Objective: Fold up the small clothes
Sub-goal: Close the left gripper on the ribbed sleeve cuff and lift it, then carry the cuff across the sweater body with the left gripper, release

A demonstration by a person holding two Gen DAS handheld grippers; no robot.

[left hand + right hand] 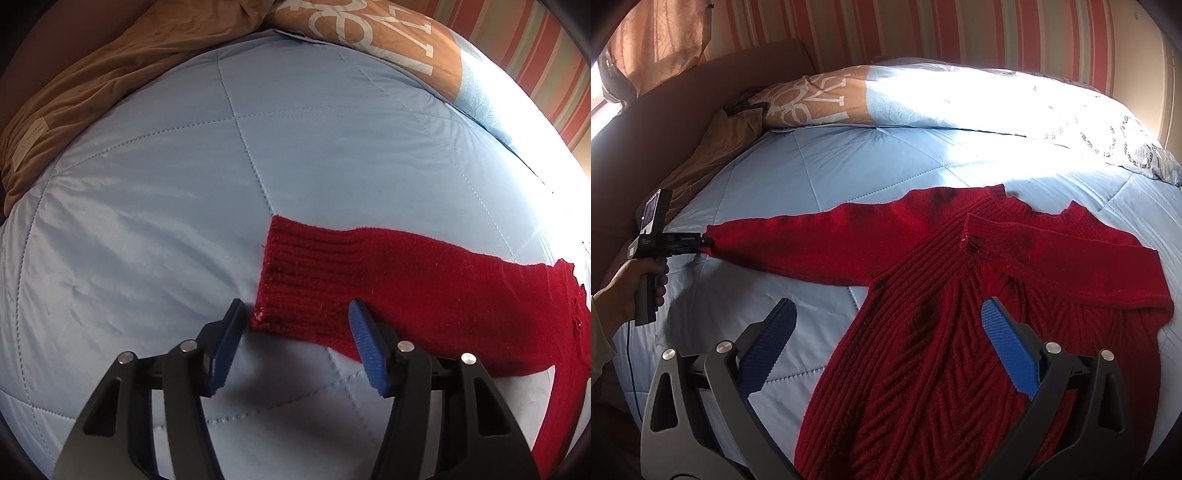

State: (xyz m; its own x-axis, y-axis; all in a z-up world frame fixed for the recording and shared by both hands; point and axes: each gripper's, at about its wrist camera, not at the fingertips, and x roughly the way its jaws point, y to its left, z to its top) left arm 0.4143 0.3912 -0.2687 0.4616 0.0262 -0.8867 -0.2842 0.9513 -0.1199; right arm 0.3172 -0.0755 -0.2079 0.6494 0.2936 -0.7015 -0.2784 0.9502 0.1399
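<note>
A red sweater (pixel 923 314) is laid flat on a blue quilt (pixel 147 221). Its cuff (pixel 295 291) is framed by the spread left gripper (pixel 295 314), not pinched. The right gripper (pixel 886 317) is held wide open above it.

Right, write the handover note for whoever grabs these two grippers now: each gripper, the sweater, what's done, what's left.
Left gripper: jaws part open, straddling the ribbed cuff of the outstretched sleeve; pads not seen pressing on it, so no grip yet.
Right gripper: open, holding nothing, hovering over the sweater's body.
Red sweater: flat on the blue quilt, neck toward the pillows. One sleeve is already folded across the chest; the other lies straight out to the side.
Left to do: close on the cuff, fold that sleeve in, then fold the body.
</note>
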